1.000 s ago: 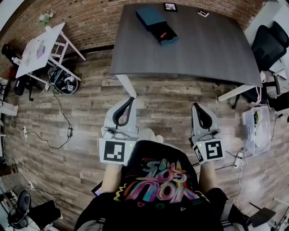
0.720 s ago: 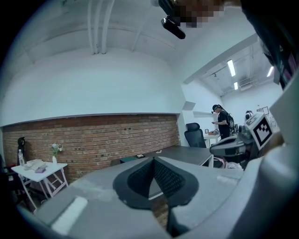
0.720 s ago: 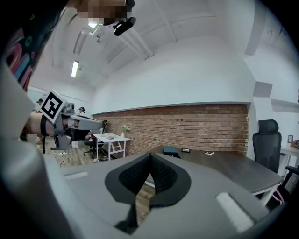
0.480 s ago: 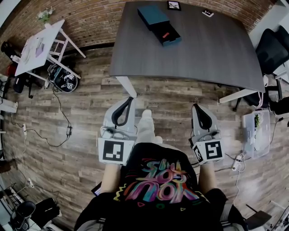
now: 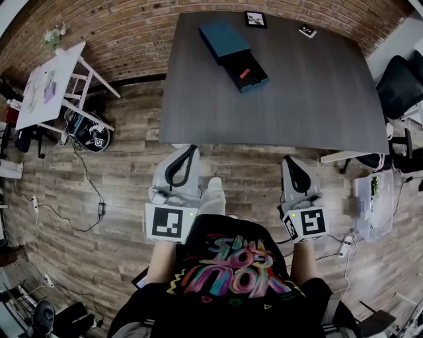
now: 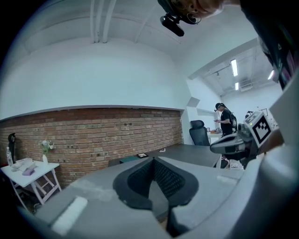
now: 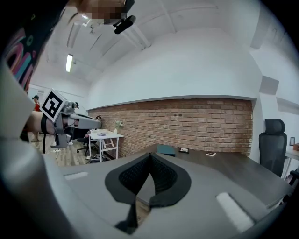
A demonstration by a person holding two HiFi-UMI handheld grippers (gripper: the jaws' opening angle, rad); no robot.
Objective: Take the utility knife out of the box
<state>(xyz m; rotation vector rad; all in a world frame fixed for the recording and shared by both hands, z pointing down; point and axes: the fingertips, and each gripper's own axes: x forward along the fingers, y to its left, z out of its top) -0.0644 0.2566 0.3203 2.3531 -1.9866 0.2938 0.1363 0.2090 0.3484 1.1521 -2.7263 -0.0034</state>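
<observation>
A dark teal box (image 5: 225, 37) lies at the far left of the grey table (image 5: 310, 99), with its drawer (image 5: 246, 72) slid out toward me. A small red utility knife (image 5: 244, 72) lies in the drawer. My left gripper (image 5: 191, 149) is shut and empty, held over the floor just short of the table's near edge. My right gripper (image 5: 287, 160) is shut and empty too, level with the left one. In the left gripper view my left gripper (image 6: 153, 159) has its jaw tips touching, with the box (image 6: 131, 159) far behind. In the right gripper view my right gripper (image 7: 150, 154) is closed, with the box (image 7: 166, 150) beyond.
A framed picture (image 5: 255, 19) and a small marker card (image 5: 306, 30) lie at the table's back edge. A white side table (image 5: 49, 82) stands at the left by the brick wall. Office chairs (image 5: 400, 82) and a white bin (image 5: 373, 198) stand at the right. Cables run over the wood floor.
The table and box have come nearer and lower in the head view as I moved forward with both grippers. Both grippers stay shut.
</observation>
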